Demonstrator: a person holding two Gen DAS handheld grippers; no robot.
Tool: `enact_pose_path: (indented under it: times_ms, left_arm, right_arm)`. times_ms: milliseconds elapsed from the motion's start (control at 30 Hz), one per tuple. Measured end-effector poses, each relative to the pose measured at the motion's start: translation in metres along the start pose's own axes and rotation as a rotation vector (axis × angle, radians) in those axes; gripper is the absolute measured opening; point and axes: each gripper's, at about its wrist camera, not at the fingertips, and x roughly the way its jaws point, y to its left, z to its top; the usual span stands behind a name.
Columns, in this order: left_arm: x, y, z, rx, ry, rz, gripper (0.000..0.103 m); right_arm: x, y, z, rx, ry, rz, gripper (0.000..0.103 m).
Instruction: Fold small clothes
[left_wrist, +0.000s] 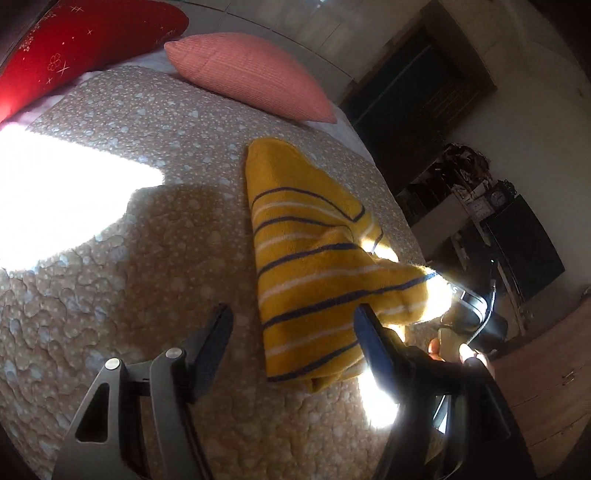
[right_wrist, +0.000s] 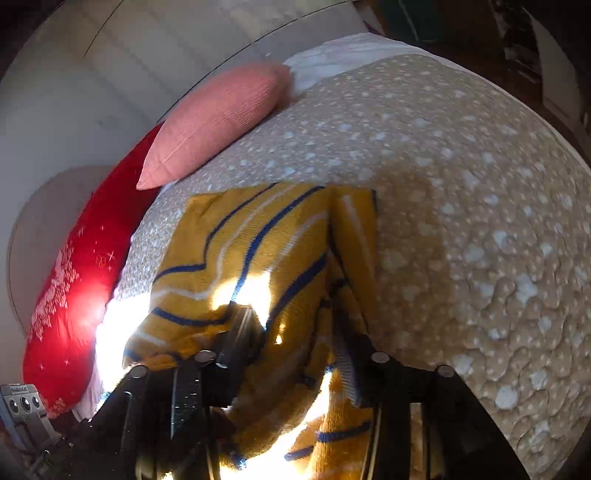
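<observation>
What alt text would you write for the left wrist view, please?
A yellow striped garment lies partly folded on a beige spotted bedspread, with the open left tool just above its near edge. Behind lie a pink pillow and a red pillow.

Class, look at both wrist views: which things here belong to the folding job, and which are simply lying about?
Belonging to the job:
yellow striped garment
right gripper, gripping the garment
left gripper, open beside it
patterned bedspread, the work surface

Lying about:
pink pillow
red pillow
</observation>
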Motion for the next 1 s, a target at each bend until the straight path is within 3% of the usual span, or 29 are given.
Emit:
enact_pose_path:
  times_ms: [67, 167, 300, 400, 500, 533, 567, 833, 1000]
  left_arm:
    - [0.015, -0.009, 0.003, 0.003, 0.023, 0.033, 0.070]
    - [0.036, -0.015, -0.003, 0.009, 0.092, 0.054, 0.070]
    - [0.035, -0.016, -0.017, -0.004, 0.088, 0.036, 0.070]
    - [0.020, -0.014, -0.025, 0.017, 0.062, 0.056, 0.070]
    - [0.009, -0.010, -0.030, 0.064, 0.044, 0.149, 0.070]
    - [0.006, -0.009, -0.031, 0.070, 0.049, 0.168, 0.070]
    - [0.003, -0.007, -0.032, 0.066, 0.054, 0.185, 0.070]
    - [0.000, -0.019, -0.003, 0.029, 0.010, 0.171, 0.071]
    - [0.041, -0.051, 0.018, 0.051, 0.034, 0.141, 0.072]
  right_arm:
    - [-0.015, -0.007, -0.003, 0.022, -0.014, 0.027, 0.055]
    - [-0.047, 0.003, -0.008, -0.051, -0.106, 0.032, 0.057]
    - [-0.090, 0.022, -0.029, -0.138, -0.206, 0.181, 0.060]
    - [-0.089, 0.048, -0.048, -0.250, -0.200, 0.229, 0.062]
    - [-0.071, 0.066, -0.068, -0.381, -0.183, 0.175, 0.061]
    - [-0.063, 0.068, -0.073, -0.402, -0.176, 0.160, 0.045]
    - [-0.054, 0.065, -0.078, -0.400, -0.157, 0.159, 0.009]
    - [-0.033, -0.020, -0.078, -0.109, -0.007, 0.259, 0.008]
    - [-0.026, -0.022, -0.076, -0.123, 0.042, 0.244, 0.008]
